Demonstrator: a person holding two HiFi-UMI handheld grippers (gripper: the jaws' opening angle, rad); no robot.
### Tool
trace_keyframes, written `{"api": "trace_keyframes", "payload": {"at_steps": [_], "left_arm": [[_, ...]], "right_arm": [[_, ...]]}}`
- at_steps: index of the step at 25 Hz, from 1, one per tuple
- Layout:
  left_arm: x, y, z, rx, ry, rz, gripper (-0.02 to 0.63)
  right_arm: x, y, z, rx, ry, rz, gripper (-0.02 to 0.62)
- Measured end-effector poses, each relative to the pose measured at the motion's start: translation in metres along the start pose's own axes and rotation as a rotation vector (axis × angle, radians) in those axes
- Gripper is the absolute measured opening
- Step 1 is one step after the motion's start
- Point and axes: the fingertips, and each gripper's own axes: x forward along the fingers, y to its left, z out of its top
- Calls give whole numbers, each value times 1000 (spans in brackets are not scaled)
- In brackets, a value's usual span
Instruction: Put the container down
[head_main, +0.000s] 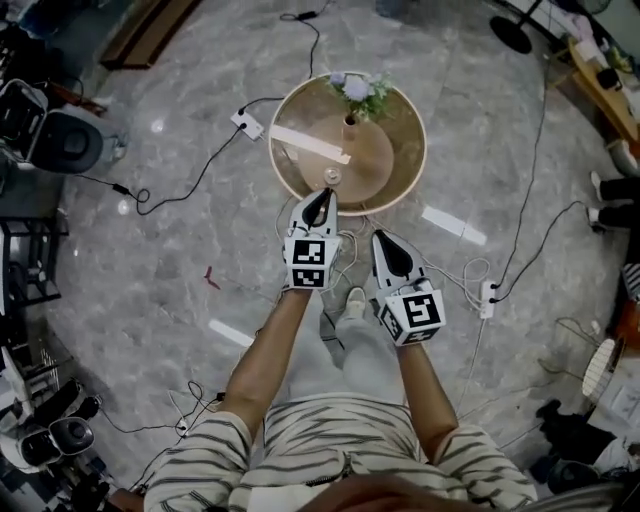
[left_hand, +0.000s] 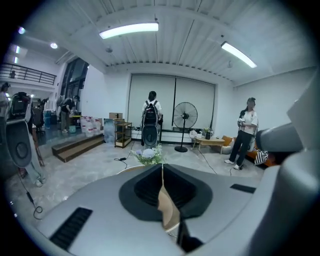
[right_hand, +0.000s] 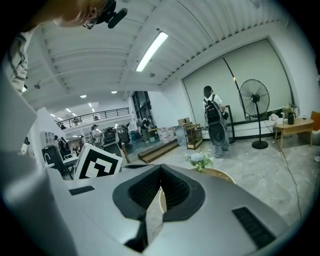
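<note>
The grey stone floor (head_main: 200, 230) fills most of your head view, with cables (head_main: 190, 190) trailing across it. The round wooden bench (head_main: 400, 165) stands straight ahead of you.

At the far side of the bench is a vase of pale flowers (head_main: 358, 92). A bright strip of reflected light lies across the middle of the top.

Your left tongs (head_main: 327, 193) reach out over the near rim of the bench and point towards the vase. Their jaws are pressed together at the tips with nothing between them; through the slit behind the tips the left gripper view shows only the tan of the bench top.

Your right tongs (head_main: 384, 239) sit further back and off to the right, over the floor rather than the bench. They are closed and empty as well.

The smallest thing here looks like the container (head_main: 331, 177), a little clear vessel. It stands on the bench just inside the near rim, and neither pair of tongs holds it. I judge that it is already set down.

Everything turns on where that container lies. It is directly ahead of the tips of your left tongs, just beyond them on the line towards the vase. The left hand is plainly nearer, and the right is well apart from it.

From above it looks upright and shows no long axis to line up with. I cannot tell how far above it your left tips are. Neither gripper view shows it.
</note>
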Motion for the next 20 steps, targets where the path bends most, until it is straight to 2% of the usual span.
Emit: {"api": "trace_keyframes", "payload": {"at_steps": [13, 20], "left_arm": [[-100, -17, 85, -46, -86, -16, -3], [-140, -13, 127, -31, -140, -20, -3]], "right_arm": [[-19, 42, 68, -64, -38, 48, 8], [-21, 67, 107, -86, -82, 58, 8]]}}
